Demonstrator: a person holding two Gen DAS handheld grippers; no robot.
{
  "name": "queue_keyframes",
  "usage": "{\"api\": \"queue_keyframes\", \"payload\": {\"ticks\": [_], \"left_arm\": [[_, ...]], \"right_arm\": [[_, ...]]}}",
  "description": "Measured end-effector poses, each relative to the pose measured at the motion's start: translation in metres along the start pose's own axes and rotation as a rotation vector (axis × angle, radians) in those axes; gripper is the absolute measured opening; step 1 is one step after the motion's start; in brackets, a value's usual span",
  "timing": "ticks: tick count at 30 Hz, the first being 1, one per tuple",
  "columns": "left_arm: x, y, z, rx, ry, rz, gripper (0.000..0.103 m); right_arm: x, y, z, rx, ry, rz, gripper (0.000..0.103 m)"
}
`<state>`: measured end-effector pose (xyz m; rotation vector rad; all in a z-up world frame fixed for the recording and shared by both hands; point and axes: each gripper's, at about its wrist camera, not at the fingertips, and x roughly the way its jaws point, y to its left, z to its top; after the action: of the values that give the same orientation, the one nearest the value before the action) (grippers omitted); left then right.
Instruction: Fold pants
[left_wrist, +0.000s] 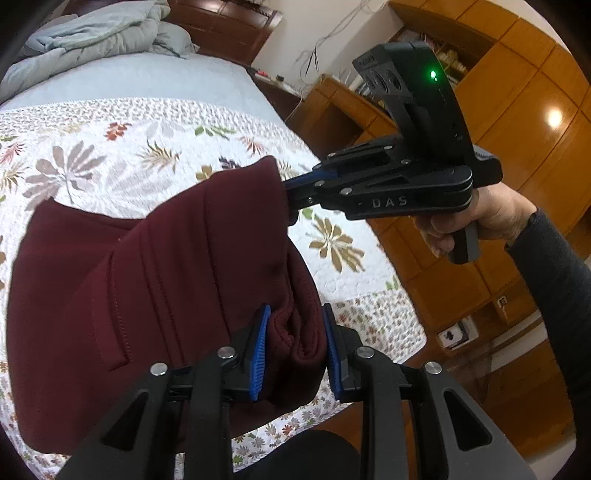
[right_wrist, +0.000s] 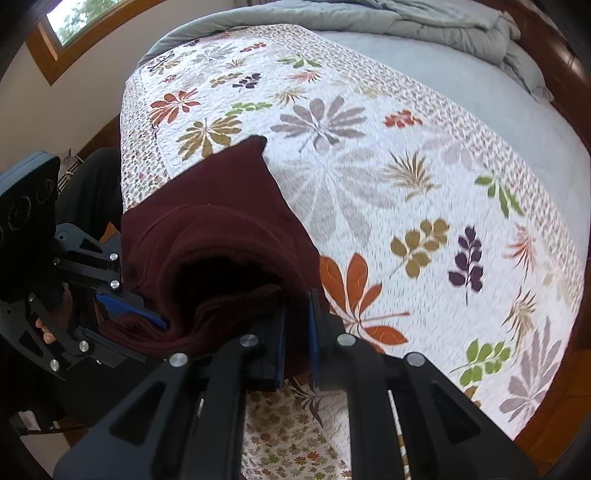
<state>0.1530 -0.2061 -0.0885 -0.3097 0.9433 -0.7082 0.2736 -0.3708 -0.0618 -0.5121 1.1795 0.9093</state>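
**Both hands on the maroon pants, fold in the air**

Floral quilt (right_wrist: 369, 177) spread across the bed, a grey duvet (left_wrist: 99, 33) bunched up at the far end, wooden cabinets (left_wrist: 517, 110) off to the side. Over the quilt's near edge I've got the pants (left_wrist: 155, 280), thick maroon knit, part lying on the quilt and part lifted and doubled over.

My left gripper (left_wrist: 295, 350) has its blue pads closed partway around a fat bunched roll of fabric, several layers deep. My right gripper (right_wrist: 297, 332) is pinched nearly closed on a thin edge of the cloth; seen from the left camera, its fingers run right under the raised corner.

My read on how this handles: soft and floppy, with no stiffness at all, and heavy enough to sag between my two holds. Not slippery, since the fleece grips the ribbed pads well. Nothing fragile. I'd say the best holds are at the two corners of the same edge, kept level, so the layers drop square instead of twisting.
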Motion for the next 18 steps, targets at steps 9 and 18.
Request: {"api": "queue_keyframes", "payload": {"ticks": [9,18], "left_arm": [[0.036,0.002,-0.017,0.017,0.073,0.014,0.029],[0.027,0.002,-0.021,0.003,0.072,-0.098,0.051]], "right_arm": [[0.014,-0.029,-0.034,0.132,-0.062,0.067,0.013],[0.016,-0.048,-0.111,0.578,-0.28,0.272,0.058]]}}
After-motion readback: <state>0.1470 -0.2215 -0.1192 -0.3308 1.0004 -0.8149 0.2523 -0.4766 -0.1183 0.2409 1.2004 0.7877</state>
